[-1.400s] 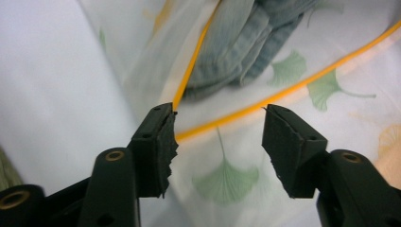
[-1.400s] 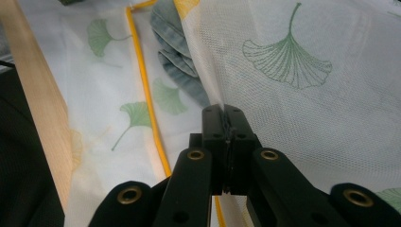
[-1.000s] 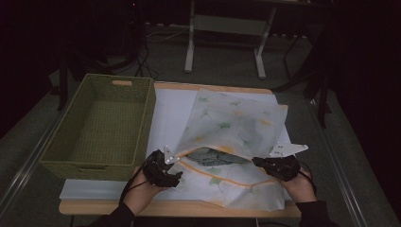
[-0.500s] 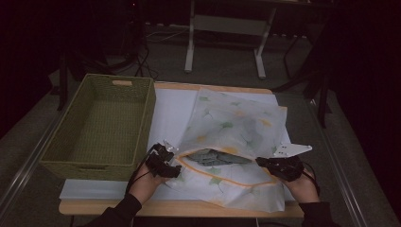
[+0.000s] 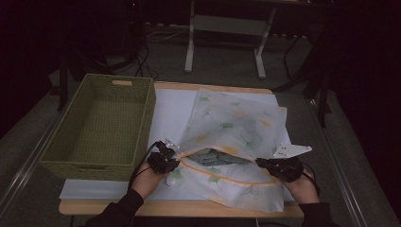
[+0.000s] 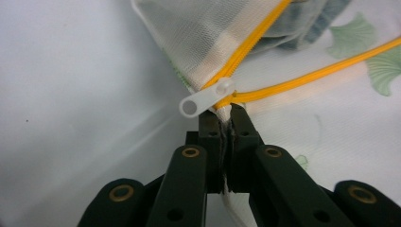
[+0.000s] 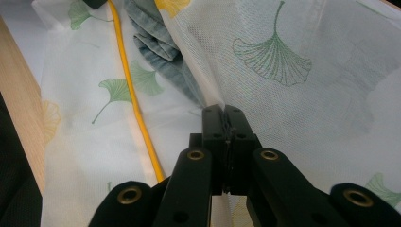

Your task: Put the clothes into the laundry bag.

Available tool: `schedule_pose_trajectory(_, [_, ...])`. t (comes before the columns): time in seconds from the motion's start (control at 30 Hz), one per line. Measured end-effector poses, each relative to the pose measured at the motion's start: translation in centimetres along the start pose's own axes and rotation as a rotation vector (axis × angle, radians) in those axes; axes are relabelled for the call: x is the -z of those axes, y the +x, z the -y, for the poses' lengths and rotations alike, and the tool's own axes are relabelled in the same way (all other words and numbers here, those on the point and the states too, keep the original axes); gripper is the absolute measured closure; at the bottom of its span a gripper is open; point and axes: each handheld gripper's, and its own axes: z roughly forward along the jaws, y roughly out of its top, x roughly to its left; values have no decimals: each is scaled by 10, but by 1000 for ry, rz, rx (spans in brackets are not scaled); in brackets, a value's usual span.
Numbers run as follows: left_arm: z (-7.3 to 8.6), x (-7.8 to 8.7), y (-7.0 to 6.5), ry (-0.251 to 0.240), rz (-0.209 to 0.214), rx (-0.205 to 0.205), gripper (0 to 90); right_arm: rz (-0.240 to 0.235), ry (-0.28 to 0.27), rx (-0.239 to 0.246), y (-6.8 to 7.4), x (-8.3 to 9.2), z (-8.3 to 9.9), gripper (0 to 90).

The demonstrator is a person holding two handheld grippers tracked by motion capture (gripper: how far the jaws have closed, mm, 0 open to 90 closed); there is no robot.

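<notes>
A white mesh laundry bag [image 5: 236,123] printed with green leaves lies on the table, its yellow zipper [image 6: 302,80] open. A grey-blue garment [image 5: 220,156] shows through the opening. My left gripper [image 5: 171,161] sits at the bag's near left corner. Its jaws have just been closing and now pinch the fabric [image 6: 226,113] right below the white zipper pull [image 6: 203,99]. At the other end of the opening, my right gripper [image 5: 261,163] is shut on the bag's upper mesh edge [image 7: 224,113], beside the garment [image 7: 161,47] and the zipper [image 7: 132,109].
An empty green woven basket [image 5: 101,125] stands on the left of the table, close to my left hand. A white mat [image 5: 170,109] covers the wooden tabletop, whose front edge [image 5: 189,208] runs just before both hands. Metal stand legs [image 5: 191,42] rise behind the table.
My left gripper has shifted slightly toward the bag's corner and its jaws have closed on the fabric by the zipper pull. The right gripper has kept still, holding the mesh.
</notes>
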Motion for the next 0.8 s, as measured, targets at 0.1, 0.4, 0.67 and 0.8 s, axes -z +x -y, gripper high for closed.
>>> schedule_pose_trajectory(0.1, [-3, 13, -7, -54, -6, -30, 885, -1, 1, -1, 0, 0, 2, 891])
schedule_pose_trajectory(0.4, [-9, 31, -40, -106, 69, -118, 885, 38, -45, -24, -4, 11, -1, 811])
schedule_pose_trajectory(0.67, [-6, 31, -41, -103, 93, -103, 884, 4, -119, 17, 13, 14, -32, 730])
schedule_pose_trajectory(0.8, [-5, 34, -47, -120, 110, -125, 884, -53, -119, 63, 31, 2, -49, 727])
